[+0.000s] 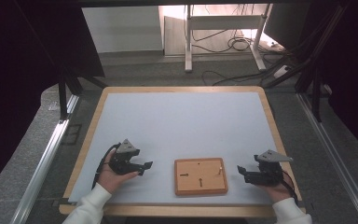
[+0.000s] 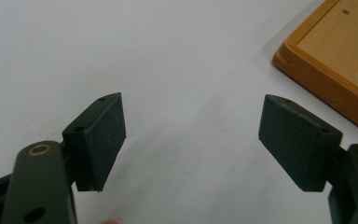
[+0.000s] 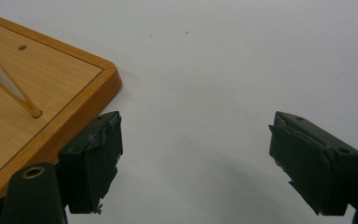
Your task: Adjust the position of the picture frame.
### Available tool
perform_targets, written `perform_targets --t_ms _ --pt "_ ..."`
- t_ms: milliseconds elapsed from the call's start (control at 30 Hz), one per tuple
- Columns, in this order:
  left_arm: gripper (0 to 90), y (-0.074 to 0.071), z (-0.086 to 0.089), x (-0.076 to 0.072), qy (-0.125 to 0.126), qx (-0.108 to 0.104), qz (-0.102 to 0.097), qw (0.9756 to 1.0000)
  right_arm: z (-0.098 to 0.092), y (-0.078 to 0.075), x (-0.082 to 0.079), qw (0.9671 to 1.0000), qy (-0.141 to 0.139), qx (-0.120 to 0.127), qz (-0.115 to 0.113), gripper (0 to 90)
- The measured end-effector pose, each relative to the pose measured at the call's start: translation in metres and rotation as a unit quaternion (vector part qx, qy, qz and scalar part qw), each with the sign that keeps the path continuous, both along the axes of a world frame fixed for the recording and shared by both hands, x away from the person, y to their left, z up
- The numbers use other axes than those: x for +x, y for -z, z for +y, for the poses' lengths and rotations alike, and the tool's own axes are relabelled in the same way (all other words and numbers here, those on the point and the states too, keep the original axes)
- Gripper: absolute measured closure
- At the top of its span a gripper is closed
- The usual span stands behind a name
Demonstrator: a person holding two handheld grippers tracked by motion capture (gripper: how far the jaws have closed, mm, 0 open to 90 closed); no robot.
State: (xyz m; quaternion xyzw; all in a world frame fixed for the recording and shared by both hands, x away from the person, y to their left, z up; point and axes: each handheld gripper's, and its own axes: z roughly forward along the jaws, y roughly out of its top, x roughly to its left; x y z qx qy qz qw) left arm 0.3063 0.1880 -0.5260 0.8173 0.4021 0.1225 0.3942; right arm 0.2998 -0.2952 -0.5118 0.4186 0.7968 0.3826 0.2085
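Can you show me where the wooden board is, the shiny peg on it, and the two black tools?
wooden board (image 1: 209,185): high view, bare top face.
shiny peg (image 3: 9,86): right gripper view, middle of its shaft.
left tool (image 2: 191,135): left gripper view, between its fingertips.
right tool (image 3: 196,158): right gripper view, between its fingertips.

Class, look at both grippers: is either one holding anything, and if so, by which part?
Nothing is held. The left gripper and right gripper are both open, apart from the wooden board lying between them.

Both forearms come in low, white sleeves at the wrists. The left tongs (image 1: 145,166) and the right tongs (image 1: 241,171) point inward at each other — jaws spread wide, nothing between them.
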Motion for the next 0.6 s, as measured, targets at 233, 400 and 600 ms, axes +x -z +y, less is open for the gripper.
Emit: perform_targets --t_ms 233,400,600 --pt "21.7 0.000 -0.001 0.005 -0.008 -0.012 0.000 0.9999 -0.008 0.002 -0.004 1.0000 -0.004 -0.005 0.007 20.6" --pt "21.7 0.000 -0.001 0.002 0.003 -0.004 0.003 1.0000 -0.007 -0.004 -0.007 1.0000 -0.005 0.000 0.002 20.7" --pt "22.5 0.000 0.000 0.001 0.018 -0.005 0.004 0.9998 -0.002 -0.002 -0.012 0.9999 -0.015 -0.001 -0.001 20.3"
